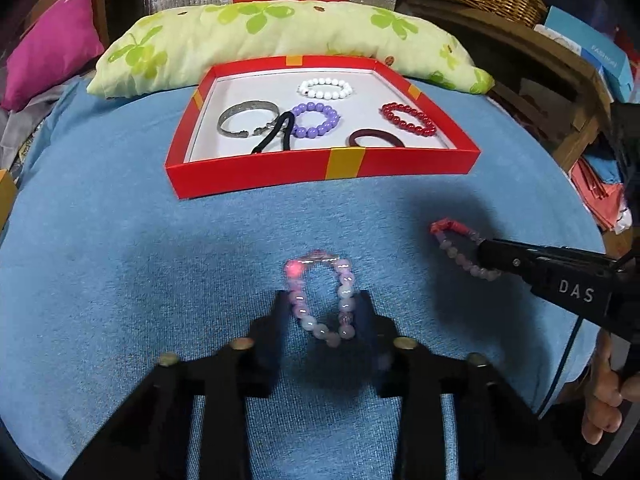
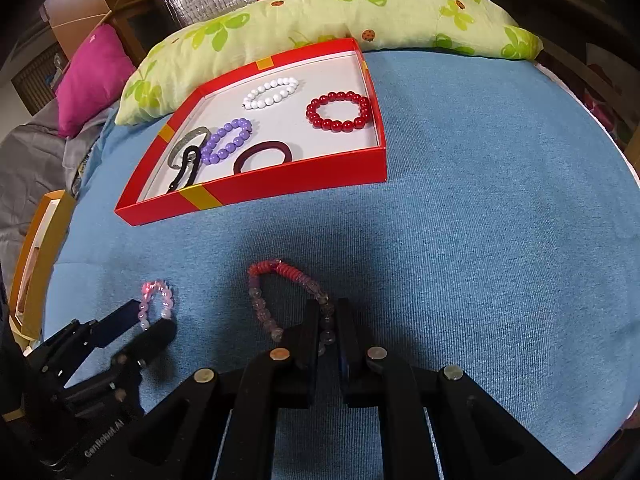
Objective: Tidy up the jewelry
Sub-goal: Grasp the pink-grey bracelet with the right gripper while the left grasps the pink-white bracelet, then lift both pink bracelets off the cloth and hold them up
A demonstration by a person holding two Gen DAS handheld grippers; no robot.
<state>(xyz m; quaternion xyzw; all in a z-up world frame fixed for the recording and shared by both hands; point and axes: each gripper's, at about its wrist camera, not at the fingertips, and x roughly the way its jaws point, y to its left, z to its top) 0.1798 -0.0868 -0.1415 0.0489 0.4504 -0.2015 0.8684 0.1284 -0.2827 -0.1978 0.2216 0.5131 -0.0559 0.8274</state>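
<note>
A glossy pink-and-white beaded bracelet (image 1: 322, 300), squeezed into a narrow oval, is gripped between the fingers of the left gripper (image 1: 323, 312). A duller bracelet of mauve beads and red discs (image 2: 288, 300) is clamped in the closed right gripper (image 2: 328, 320), its loop lying ahead of the tips. Beyond both tools, a shallow red cardboard box (image 1: 256, 172) with a white floor is seen; white, purple and red bead bracelets, a grey metal bangle and two fabric hair ties are held in it. Everything is laid on a blue knitted cloth (image 1: 120, 240), with a leaf-printed green pillow (image 1: 240, 32) behind the box.
</note>
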